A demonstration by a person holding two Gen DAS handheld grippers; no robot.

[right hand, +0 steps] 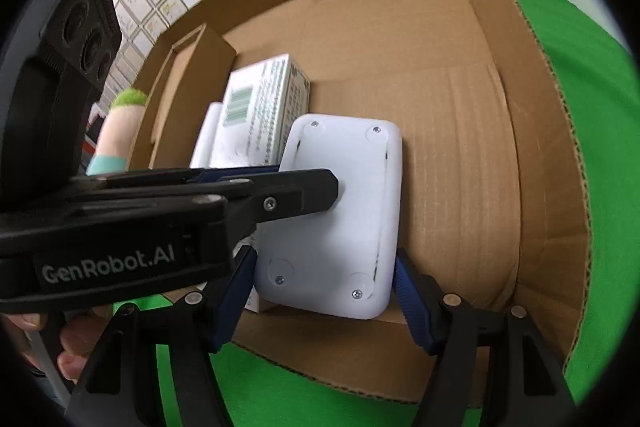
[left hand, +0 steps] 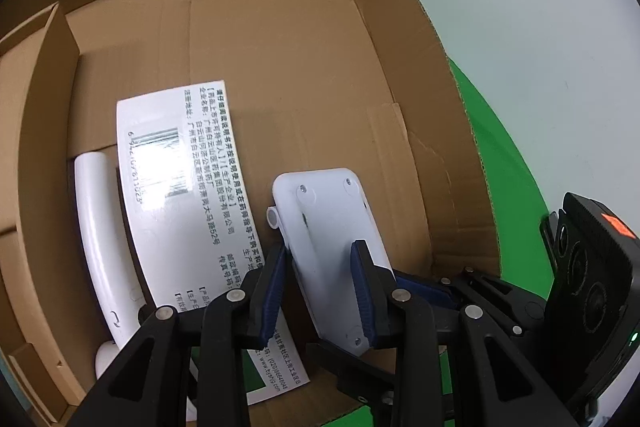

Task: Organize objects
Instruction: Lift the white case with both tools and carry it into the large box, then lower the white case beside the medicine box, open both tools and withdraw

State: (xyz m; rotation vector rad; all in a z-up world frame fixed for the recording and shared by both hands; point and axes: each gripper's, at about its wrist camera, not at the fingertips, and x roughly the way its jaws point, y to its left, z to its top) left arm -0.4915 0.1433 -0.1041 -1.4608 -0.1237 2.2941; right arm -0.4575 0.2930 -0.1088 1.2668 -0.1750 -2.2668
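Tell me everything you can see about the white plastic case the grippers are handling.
The white plastic case is a flat rounded rectangle of matte plastic, underside showing four corner screws and a small tab on one edge. It sits tilted inside the cardboard box, beside the medicine box. The left gripper clamps one end; the right gripper straddles the other end, open.

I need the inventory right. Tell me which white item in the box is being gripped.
The screwed white case, clamped by the left hand-held gripper. The barcoded carton and tube lie untouched.
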